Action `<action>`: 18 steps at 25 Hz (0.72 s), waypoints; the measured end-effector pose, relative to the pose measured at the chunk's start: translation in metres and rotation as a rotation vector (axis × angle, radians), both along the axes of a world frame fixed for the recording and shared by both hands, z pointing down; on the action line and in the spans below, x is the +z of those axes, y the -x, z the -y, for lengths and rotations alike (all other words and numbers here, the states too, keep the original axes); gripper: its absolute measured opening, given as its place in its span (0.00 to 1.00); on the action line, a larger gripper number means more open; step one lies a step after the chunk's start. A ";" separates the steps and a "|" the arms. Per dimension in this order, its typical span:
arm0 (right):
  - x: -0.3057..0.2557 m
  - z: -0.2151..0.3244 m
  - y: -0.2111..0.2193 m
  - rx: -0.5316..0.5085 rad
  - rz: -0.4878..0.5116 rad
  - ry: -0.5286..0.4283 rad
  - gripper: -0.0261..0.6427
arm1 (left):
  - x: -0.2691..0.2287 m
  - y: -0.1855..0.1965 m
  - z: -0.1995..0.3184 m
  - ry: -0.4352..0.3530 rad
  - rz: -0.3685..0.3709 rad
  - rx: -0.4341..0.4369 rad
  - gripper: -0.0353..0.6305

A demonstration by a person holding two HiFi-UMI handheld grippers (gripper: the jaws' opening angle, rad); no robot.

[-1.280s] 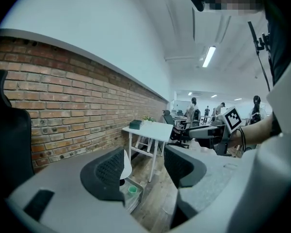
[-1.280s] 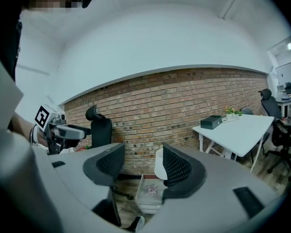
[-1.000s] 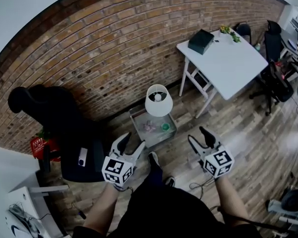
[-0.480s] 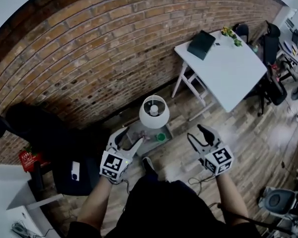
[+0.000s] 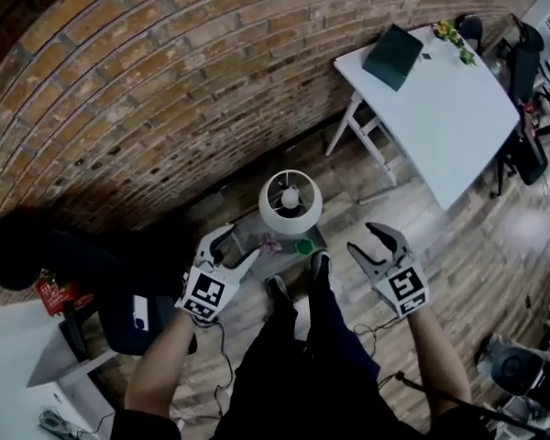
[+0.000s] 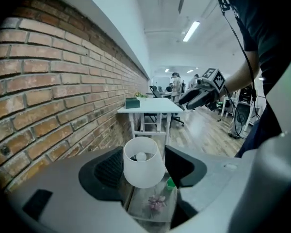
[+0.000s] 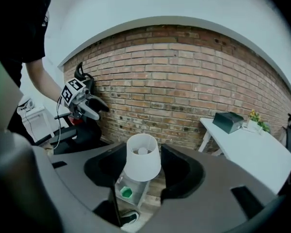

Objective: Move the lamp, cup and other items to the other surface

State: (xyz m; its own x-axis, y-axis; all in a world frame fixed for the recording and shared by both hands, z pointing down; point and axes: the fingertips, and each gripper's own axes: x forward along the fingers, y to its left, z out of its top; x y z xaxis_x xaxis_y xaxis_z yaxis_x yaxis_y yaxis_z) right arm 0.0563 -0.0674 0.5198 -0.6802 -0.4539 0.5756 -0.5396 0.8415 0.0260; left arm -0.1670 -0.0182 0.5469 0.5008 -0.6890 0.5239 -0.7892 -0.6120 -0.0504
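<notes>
A white lamp point(image 5: 291, 202) stands on a small low table point(image 5: 249, 239) by the brick wall. Beside it sit a green cup point(image 5: 303, 246) and a pink flower-like item point(image 5: 271, 244). My left gripper point(image 5: 235, 247) hovers open at the table's left edge, holding nothing. My right gripper point(image 5: 366, 241) is open to the right of the table; its jaws have just been opening a little, with nothing between them. In the left gripper view the lamp point(image 6: 143, 161), cup point(image 6: 170, 182) and pink item point(image 6: 156, 202) lie ahead, beyond the jaws. The right gripper view frames the lamp point(image 7: 142, 158) and cup point(image 7: 126, 193) the same way.
A white table point(image 5: 445, 108) stands to the right along the wall, bearing a dark green box point(image 5: 393, 56) and a small plant point(image 5: 454, 33). A black chair point(image 5: 37, 241) is at the left. Wooden floor lies between the two tables, and office chairs crowd the far right.
Both grippers have moved forward and down toward the low table. The lamp now sits between them in the head view, and the left gripper has reached the table's edge.
</notes>
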 end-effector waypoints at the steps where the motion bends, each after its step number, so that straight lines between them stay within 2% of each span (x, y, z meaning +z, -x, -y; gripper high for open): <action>1: 0.015 0.008 0.003 -0.020 -0.012 0.008 0.38 | 0.013 0.000 0.007 0.007 0.025 0.013 0.46; 10: 0.151 0.065 0.019 -0.274 -0.144 0.055 0.41 | 0.152 0.004 0.043 0.189 0.240 0.142 0.48; 14: 0.205 0.088 0.019 -0.323 -0.176 0.078 0.42 | 0.210 0.008 0.059 0.255 0.266 0.161 0.48; 18: 0.256 0.105 0.024 -0.380 -0.230 0.095 0.47 | 0.264 0.019 0.074 0.301 0.329 0.192 0.50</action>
State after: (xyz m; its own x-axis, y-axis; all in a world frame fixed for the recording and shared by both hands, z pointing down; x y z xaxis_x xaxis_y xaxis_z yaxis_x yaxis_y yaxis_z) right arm 0.0324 -0.1725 0.7756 -0.6380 -0.1347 0.7582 -0.1811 0.9832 0.0223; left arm -0.1860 -0.0923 0.8107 0.3781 -0.3939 0.8378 -0.6323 -0.7709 -0.0770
